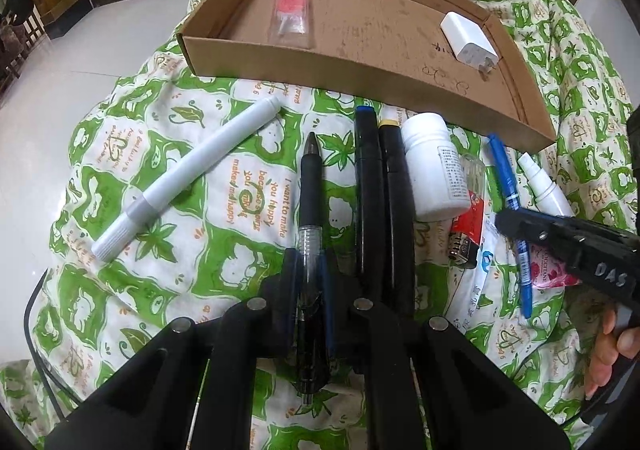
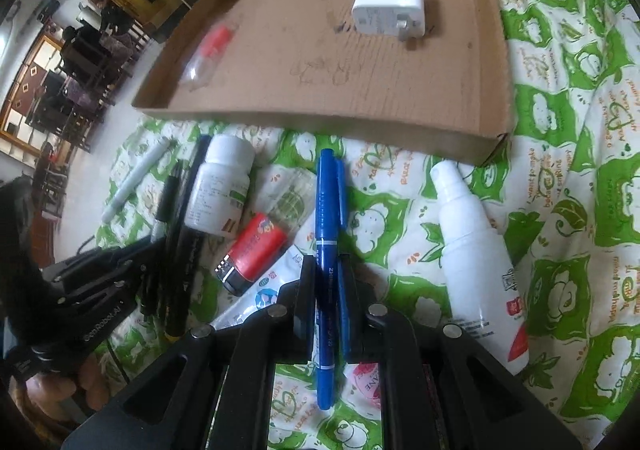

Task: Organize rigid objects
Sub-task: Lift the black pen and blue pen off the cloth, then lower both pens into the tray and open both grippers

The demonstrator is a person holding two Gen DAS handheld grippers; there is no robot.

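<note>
My left gripper [image 1: 308, 270] is shut on a black gel pen [image 1: 309, 186] that points toward the cardboard tray [image 1: 280, 62]. My right gripper [image 2: 326, 282] is shut on a blue marker [image 2: 326, 202]; it shows at the right of the left wrist view [image 1: 568, 242]. The tray [image 2: 320, 122] holds a white charger [image 1: 468, 40] [image 2: 388, 6] and a small bagged red item [image 1: 292, 16] [image 2: 208, 54]. On the cloth lie a white marker [image 1: 188, 178], two black markers [image 1: 368, 186], a white pill bottle [image 1: 432, 166] [image 2: 218, 186], a red lighter [image 2: 252, 250] and a white spray bottle [image 2: 476, 258].
Everything lies on a green and white patterned cloth [image 1: 200, 250] over a white table [image 1: 60, 98]. A pink sachet [image 2: 368, 378] and a white packet [image 2: 264, 290] lie under my right gripper. A black cable [image 1: 30, 314] runs at the left. Dark furniture stands beyond the table.
</note>
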